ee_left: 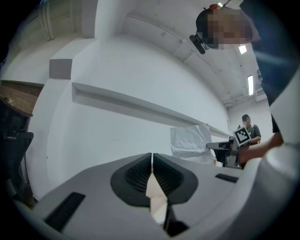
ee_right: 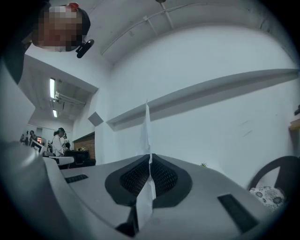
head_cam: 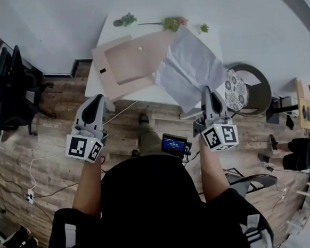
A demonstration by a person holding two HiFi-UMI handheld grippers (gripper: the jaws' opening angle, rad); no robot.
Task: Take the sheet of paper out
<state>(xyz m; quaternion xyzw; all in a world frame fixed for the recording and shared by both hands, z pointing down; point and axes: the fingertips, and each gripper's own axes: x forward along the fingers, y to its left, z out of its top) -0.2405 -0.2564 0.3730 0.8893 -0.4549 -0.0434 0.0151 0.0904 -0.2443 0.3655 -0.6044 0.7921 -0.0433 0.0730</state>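
Could tear or slip loose (only one edge pinched) if swung hard, with jaws of the right gripper [head_cam: 205, 90] clamped on the sheet of paper [head_cam: 188, 64], free above the worktop [head_cam: 95, 84], and those of the left gripper [head_cam: 106, 102] on the envelope [head_cam: 129, 64].

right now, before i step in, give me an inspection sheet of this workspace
surface: white table on a wood floor
job's things: sheet of paper held up beside the brown envelope; cannot tell if fully out
clutter: plant sprigs at the table's far edge
grippers: right claw shut on the sheet; left claw shut on what looks like the envelope's corner
cables: loose cable on the floor, left
surroundings: cushioned chair, office chair, person at right
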